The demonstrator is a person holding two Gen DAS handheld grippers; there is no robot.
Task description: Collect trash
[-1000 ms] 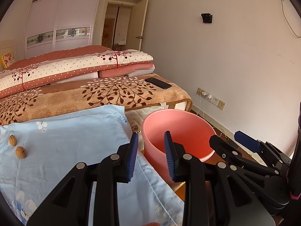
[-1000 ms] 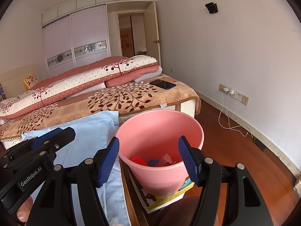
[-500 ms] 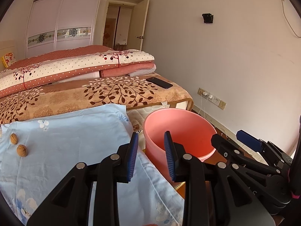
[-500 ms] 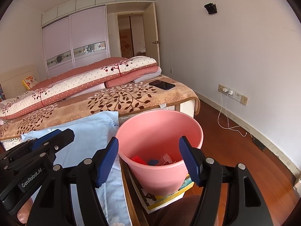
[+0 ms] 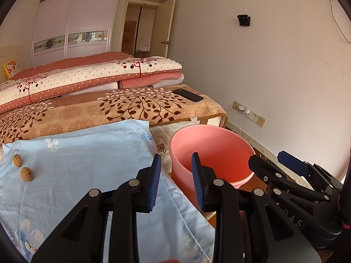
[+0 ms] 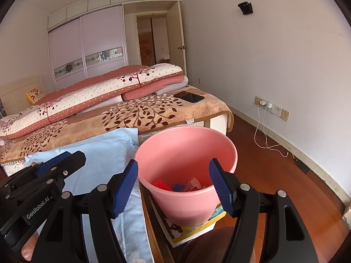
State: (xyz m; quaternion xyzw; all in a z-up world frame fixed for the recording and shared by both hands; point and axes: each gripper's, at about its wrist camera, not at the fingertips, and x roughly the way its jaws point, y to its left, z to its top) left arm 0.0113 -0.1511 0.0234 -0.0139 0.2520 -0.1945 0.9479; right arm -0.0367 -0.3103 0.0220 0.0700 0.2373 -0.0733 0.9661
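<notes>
A pink bucket (image 6: 186, 144) stands on a book beside the table, with red, blue and white scraps (image 6: 177, 185) in its bottom. It also shows in the left wrist view (image 5: 210, 144). Two walnuts (image 5: 22, 167) lie on the light blue cloth (image 5: 87, 160) at the left. My left gripper (image 5: 175, 180) is open and empty, over the cloth's right edge beside the bucket. My right gripper (image 6: 173, 186) is open wide and empty, in front of the bucket. Each gripper shows in the other's view.
A bed (image 6: 140, 109) with folded quilts lies behind the table, a black phone (image 6: 188, 97) on its corner. A charger cable (image 6: 266, 135) trails from the wall sockets across the wooden floor. The book (image 6: 195, 228) sticks out under the bucket.
The left gripper has drifted slightly left and back, so the walnuts sit a little further into view. The right gripper has barely moved. Both stay open.
</notes>
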